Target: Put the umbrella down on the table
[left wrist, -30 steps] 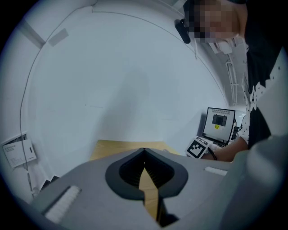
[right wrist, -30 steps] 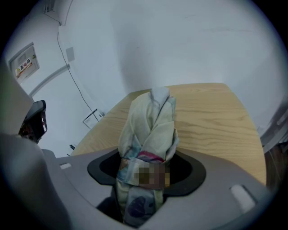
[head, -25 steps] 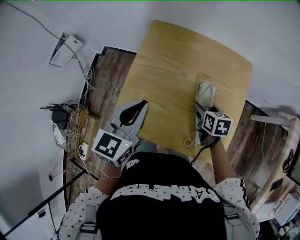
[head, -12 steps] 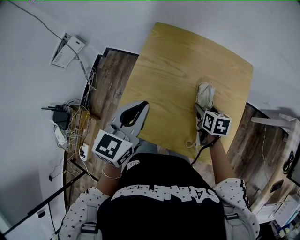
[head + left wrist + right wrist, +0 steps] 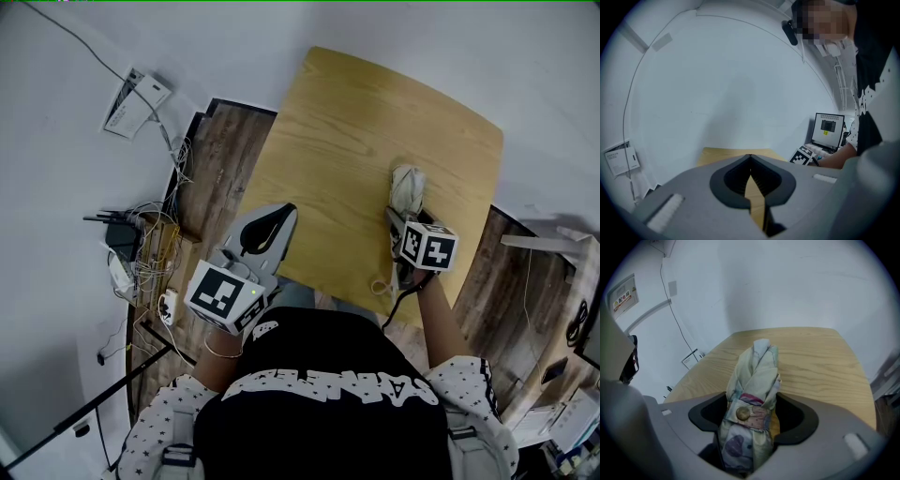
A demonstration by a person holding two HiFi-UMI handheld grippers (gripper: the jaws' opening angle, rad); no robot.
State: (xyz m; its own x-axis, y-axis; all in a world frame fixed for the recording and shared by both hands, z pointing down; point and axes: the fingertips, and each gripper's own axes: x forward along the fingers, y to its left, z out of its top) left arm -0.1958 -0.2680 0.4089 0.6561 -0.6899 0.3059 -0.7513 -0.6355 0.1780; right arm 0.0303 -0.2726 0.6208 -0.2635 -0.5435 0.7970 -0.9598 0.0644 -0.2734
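Widened since before, the right gripper's point(image 5: 752, 401) jaws are opening around the pale floral umbrella point(image 5: 757, 373) (laid on the wooden table point(image 5: 820, 362)). Its buttoned strap point(image 5: 751, 415) is seen only in the right gripper view; the left gripper point(image 5: 750, 157) is closed, empty.

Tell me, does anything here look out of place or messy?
Nothing is spilled or broken. The folded umbrella lies flat on the table. Only the tangle of cables on the floor left of the table looks messy.
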